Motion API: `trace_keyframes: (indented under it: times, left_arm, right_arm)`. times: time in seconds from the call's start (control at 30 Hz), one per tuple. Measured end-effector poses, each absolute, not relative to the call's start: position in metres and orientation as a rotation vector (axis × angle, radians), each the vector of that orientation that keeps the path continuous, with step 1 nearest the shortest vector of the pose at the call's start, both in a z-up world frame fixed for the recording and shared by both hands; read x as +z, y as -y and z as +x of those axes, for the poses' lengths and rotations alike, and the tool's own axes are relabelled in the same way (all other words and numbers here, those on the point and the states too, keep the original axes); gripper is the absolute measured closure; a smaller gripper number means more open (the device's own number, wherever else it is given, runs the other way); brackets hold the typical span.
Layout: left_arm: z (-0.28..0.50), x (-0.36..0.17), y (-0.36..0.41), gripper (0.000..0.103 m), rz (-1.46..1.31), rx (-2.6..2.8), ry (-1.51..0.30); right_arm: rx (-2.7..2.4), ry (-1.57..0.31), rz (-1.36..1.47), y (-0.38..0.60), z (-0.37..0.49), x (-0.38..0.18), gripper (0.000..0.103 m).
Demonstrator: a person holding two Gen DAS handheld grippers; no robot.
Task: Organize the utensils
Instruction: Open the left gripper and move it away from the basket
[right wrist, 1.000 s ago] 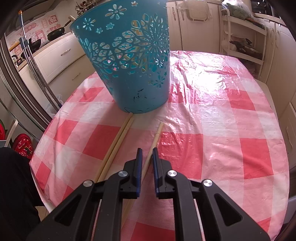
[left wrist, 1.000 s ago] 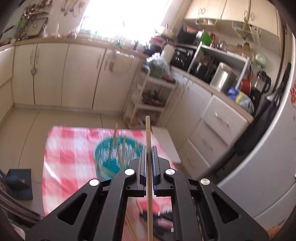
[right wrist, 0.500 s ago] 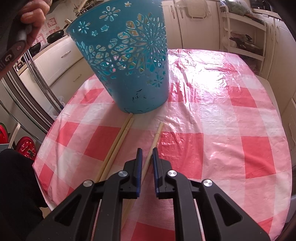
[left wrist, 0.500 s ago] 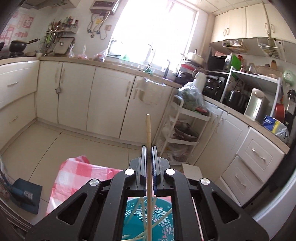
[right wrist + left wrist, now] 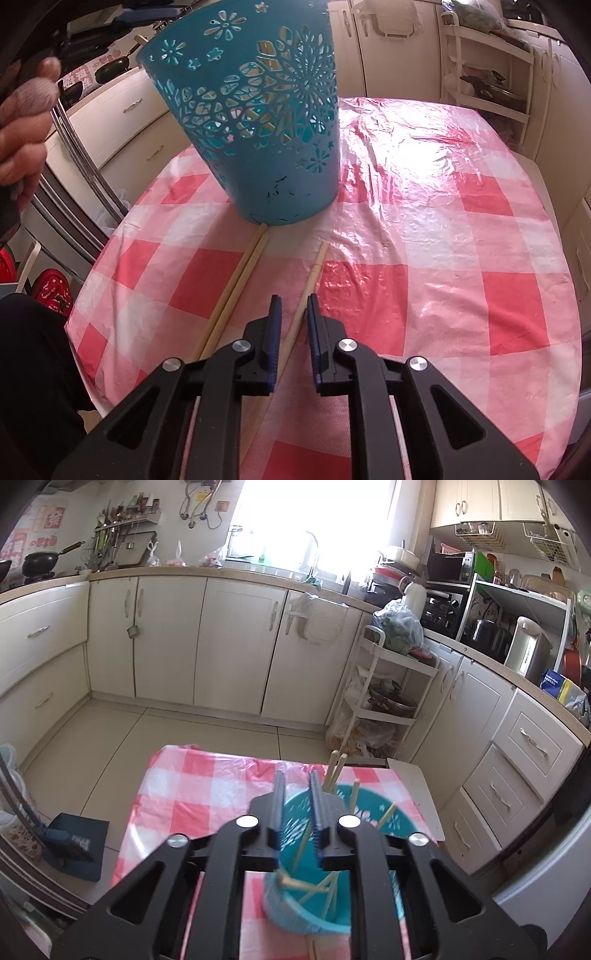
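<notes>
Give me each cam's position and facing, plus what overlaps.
Left wrist: on the left tool, above the teal basket, looking down into it and across to the kitchen cabinets; only the opening, empty tool shows.
Right wrist: on the right tool, low over the checked tablecloth, facing the basket's side; a chopstick lies between its opening jaws, a hand at left.
Shared: basket, tablecloth, chopsticks.

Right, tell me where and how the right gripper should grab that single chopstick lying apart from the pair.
Grip the single chopstick on its shaft, near the end towards the right gripper, coming down from above. It lies flat on the tablecloth, running almost in line with the opening jaws, which already straddle it, pads apart. The pair lies clear to its left, so there is probably room.
</notes>
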State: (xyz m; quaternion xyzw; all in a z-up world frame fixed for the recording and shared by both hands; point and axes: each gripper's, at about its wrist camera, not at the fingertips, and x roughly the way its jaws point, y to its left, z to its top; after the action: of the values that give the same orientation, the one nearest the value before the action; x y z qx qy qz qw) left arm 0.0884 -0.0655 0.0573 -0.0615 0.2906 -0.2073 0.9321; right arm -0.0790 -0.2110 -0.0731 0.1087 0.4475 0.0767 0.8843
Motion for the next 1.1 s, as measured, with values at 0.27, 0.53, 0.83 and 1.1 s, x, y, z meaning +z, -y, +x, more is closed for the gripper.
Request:
trace_keyframes:
  times: [0.27,0.53,0.83,1.1]
  left_arm:
    - [0.046,0.034,-0.019,0.043,-0.171,-0.275,-0.586]
    - [0.053,0.004,-0.055,0.039,-0.21,-0.134,-0.659]
    - [0.048,0.004,-0.031,0.025,-0.071,-0.123,-0.641]
    - [0.047,0.001,-0.016,0.018,0.021,-0.105,-0.636]
  right_arm:
    - [0.13,-0.908,0.113,0.197,-0.082,-0.073,0.088]
    - [0.116,-0.928,0.096,0.197,-0.081,-0.074,0.091]
    - [0.122,-0.942,0.051,0.192,-0.08,-0.072,0.093]
    - [0.125,-0.941,0.045,0.192,-0.081,-0.071,0.095]
